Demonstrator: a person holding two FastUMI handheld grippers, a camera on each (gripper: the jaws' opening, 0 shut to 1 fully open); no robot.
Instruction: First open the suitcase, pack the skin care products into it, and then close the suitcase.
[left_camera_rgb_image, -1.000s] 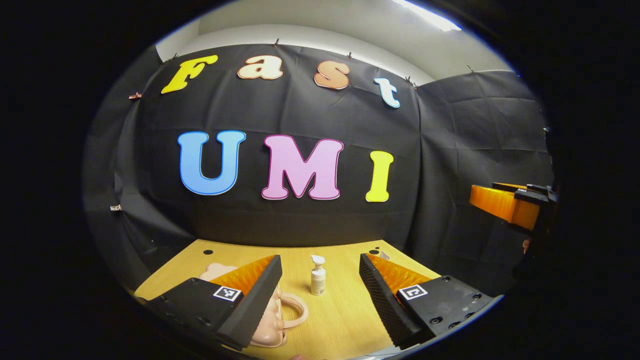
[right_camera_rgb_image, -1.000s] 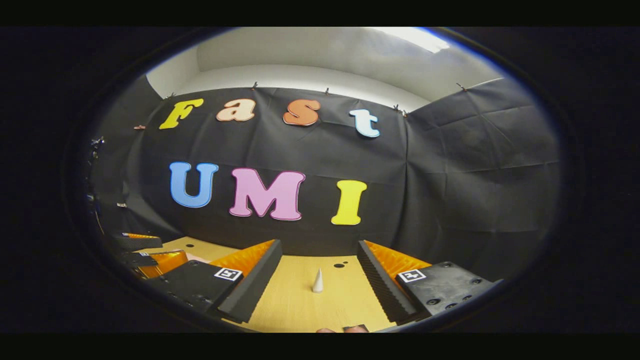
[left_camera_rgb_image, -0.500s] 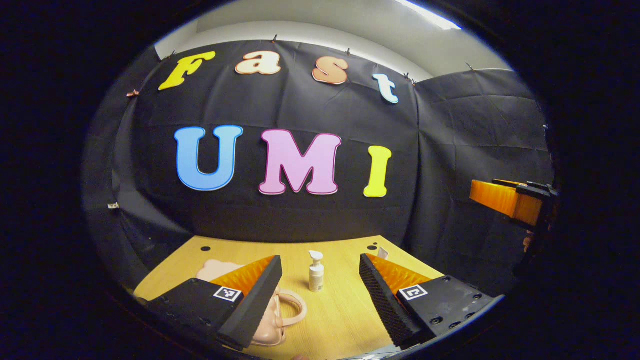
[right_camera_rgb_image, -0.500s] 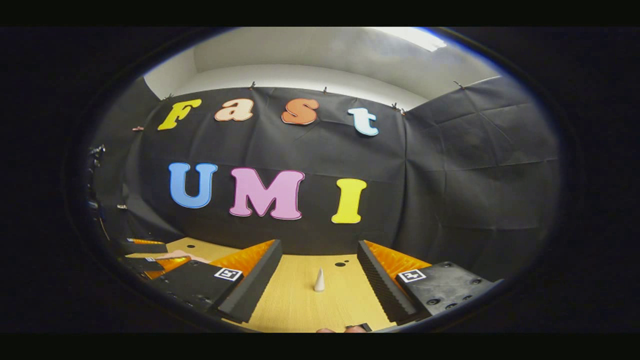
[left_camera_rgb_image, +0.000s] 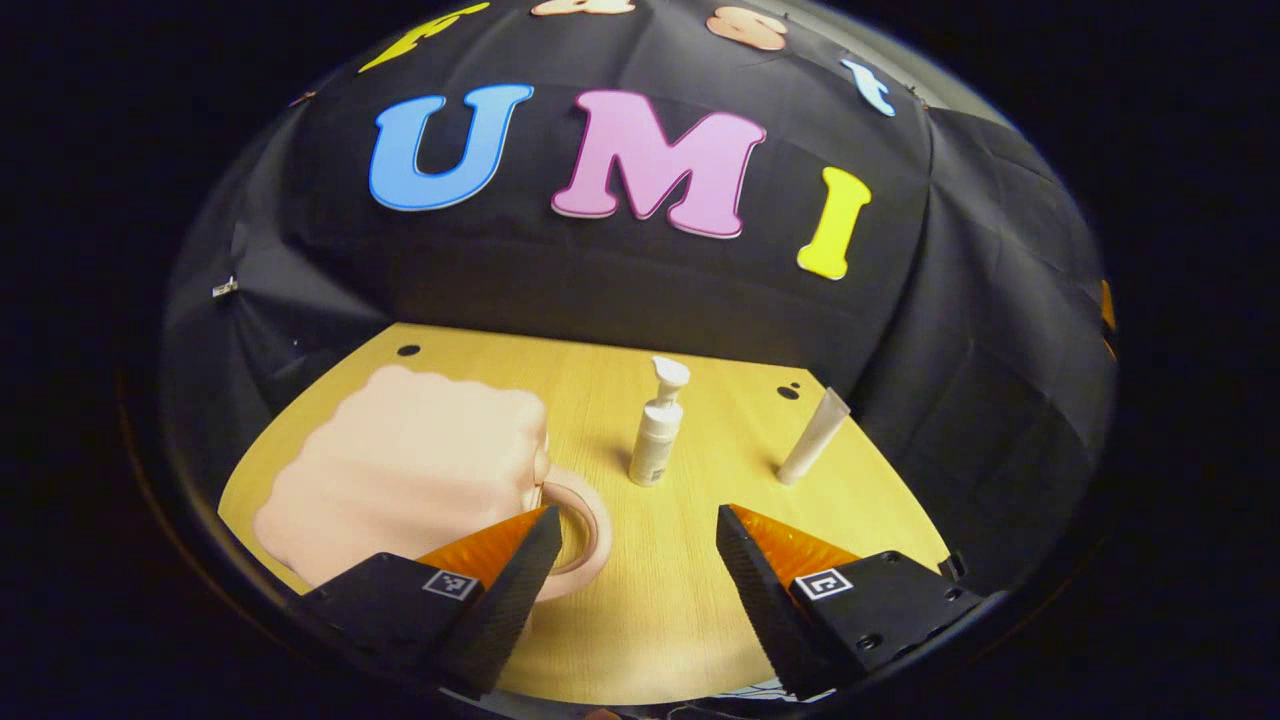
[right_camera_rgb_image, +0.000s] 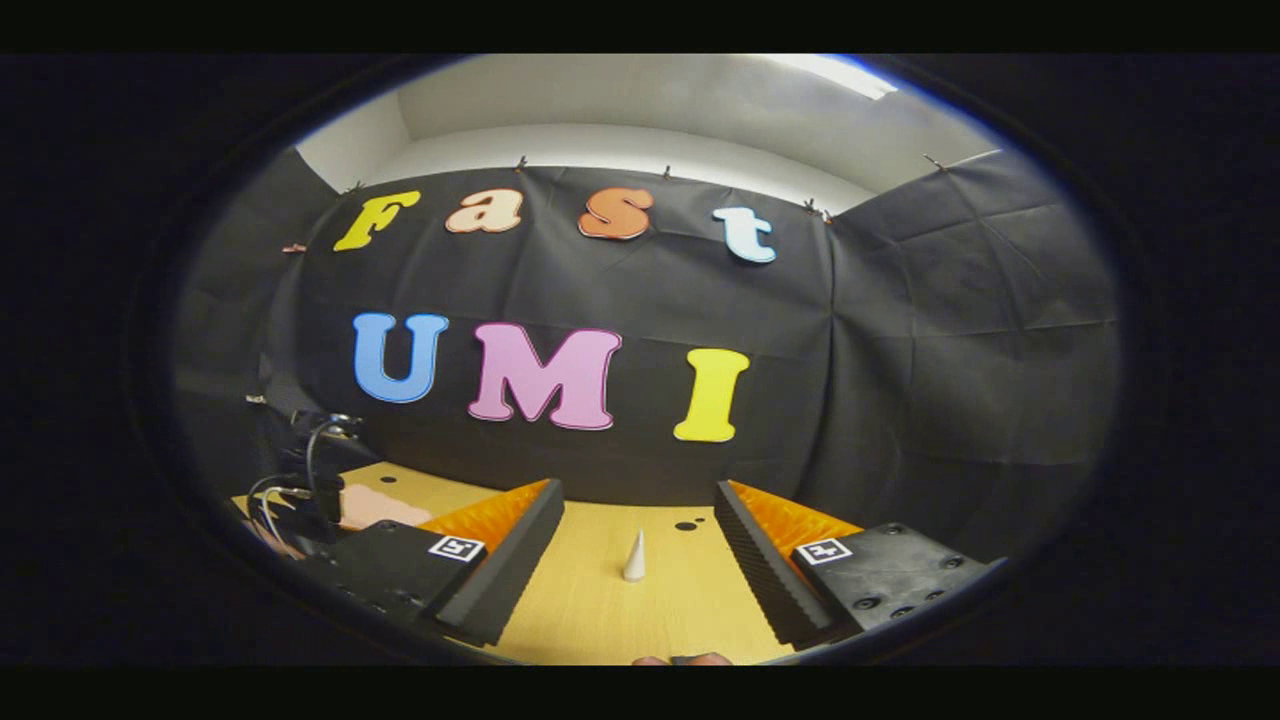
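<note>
**Both hand-held grippers spread wide above the table, suitcase closed**

In the left gripper view, the left hand-held gripper (left_camera_rgb_image: 632, 555) hangs over the near edge of the wooden table (left_camera_rgb_image: 660, 610) with its fingers spread apart and nothing between them. The pale pink suitcase (left_camera_rgb_image: 400, 480) lies flat and closed on the left part of the table, its looped handle (left_camera_rgb_image: 590, 530) pointing toward the middle, just ahead of the gripper's left fingertip. A white pump bottle (left_camera_rgb_image: 658, 425) stands upright near the table's centre, just to the right of the suitcase. A white tube (left_camera_rgb_image: 813, 438) stands on its cap farther right, leaning slightly, apart from the bottle.

In the right gripper view, the right hand-held gripper (right_camera_rgb_image: 638, 545) is likewise released, fingers wide and empty, held low over the table. The white tube (right_camera_rgb_image: 634, 557) stands ahead of it, framed between the two fingers but not touched. A corner of the pink suitcase (right_camera_rgb_image: 372, 505) shows at the far left, beside dark cabling (right_camera_rgb_image: 300, 480).
</note>
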